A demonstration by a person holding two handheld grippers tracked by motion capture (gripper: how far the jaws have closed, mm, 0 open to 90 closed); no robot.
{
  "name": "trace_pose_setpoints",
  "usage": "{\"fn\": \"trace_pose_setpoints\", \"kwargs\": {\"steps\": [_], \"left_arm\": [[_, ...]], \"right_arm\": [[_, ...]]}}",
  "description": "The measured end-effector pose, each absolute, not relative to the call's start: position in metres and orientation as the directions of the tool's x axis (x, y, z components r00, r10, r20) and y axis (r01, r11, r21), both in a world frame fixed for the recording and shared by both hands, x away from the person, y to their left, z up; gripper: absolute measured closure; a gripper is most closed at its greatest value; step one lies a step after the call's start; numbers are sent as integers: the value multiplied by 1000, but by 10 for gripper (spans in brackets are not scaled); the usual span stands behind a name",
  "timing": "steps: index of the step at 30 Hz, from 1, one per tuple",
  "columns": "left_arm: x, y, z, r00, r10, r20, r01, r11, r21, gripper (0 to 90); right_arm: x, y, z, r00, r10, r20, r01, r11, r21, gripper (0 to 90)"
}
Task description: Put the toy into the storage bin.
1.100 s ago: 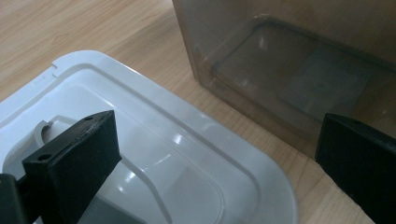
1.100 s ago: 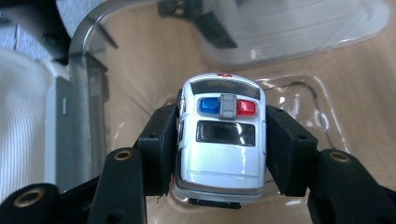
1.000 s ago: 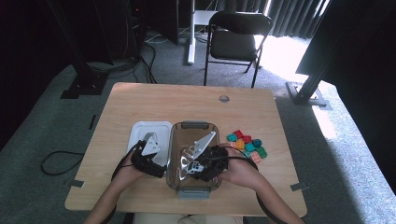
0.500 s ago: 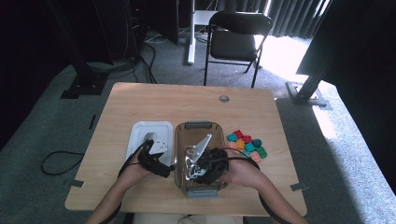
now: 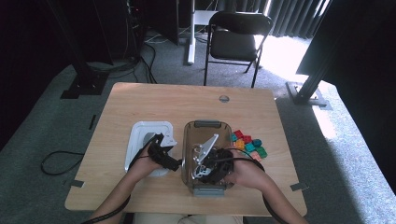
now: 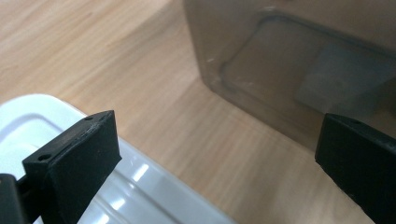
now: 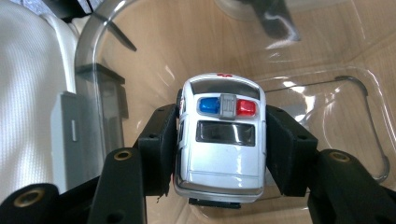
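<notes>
Item: white toy police car (image 7: 219, 140), being gripped by its sides between the right gripper (image 7: 219, 154) jaws, inside the clear plastic bin (image 5: 189, 140) near the table's front edge. Left gripper (image 6: 215, 158), jaws wide and empty, being held between white lid (image 6: 140, 186) and bin. Step judged: car being placed in the bin; lowering and release needed next.

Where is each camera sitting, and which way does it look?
High view: above the table, facing forward and down; both forearms, left gripper, right gripper.
Left gripper view: on that gripper, facing white lid and clear box; open black jaws.
Right gripper view: inside the box, jaws holding toy police car.
All share the box.
</notes>
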State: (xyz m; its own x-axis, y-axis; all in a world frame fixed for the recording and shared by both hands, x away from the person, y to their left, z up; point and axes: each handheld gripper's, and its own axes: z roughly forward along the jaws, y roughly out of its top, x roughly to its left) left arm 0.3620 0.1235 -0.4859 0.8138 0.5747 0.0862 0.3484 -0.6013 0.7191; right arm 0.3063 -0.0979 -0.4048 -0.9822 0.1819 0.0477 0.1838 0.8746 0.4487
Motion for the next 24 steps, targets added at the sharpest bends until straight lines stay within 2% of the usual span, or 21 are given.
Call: {"fn": "trace_pose_setpoints", "kwargs": {"steps": [6, 15, 18, 24], "left_arm": [[364, 125, -482, 800, 593, 90, 362, -598, 715, 5], [346, 174, -464, 719, 694, 40, 416, -477, 774, 5], [327, 212, -463, 643, 763, 65, 458, -451, 766, 5], [301, 264, -477, 538, 842, 37, 538, -377, 754, 5]], "right_arm": [[313, -95, -410, -980, 195, 27, 190, 903, 386, 480], [319, -81, -417, -986, 163, 23, 163, 943, 291, 480], [319, -76, -419, -987, 154, 33, 158, 954, 254, 480], [321, -75, -422, -986, 169, 17, 168, 963, 212, 479]]}}
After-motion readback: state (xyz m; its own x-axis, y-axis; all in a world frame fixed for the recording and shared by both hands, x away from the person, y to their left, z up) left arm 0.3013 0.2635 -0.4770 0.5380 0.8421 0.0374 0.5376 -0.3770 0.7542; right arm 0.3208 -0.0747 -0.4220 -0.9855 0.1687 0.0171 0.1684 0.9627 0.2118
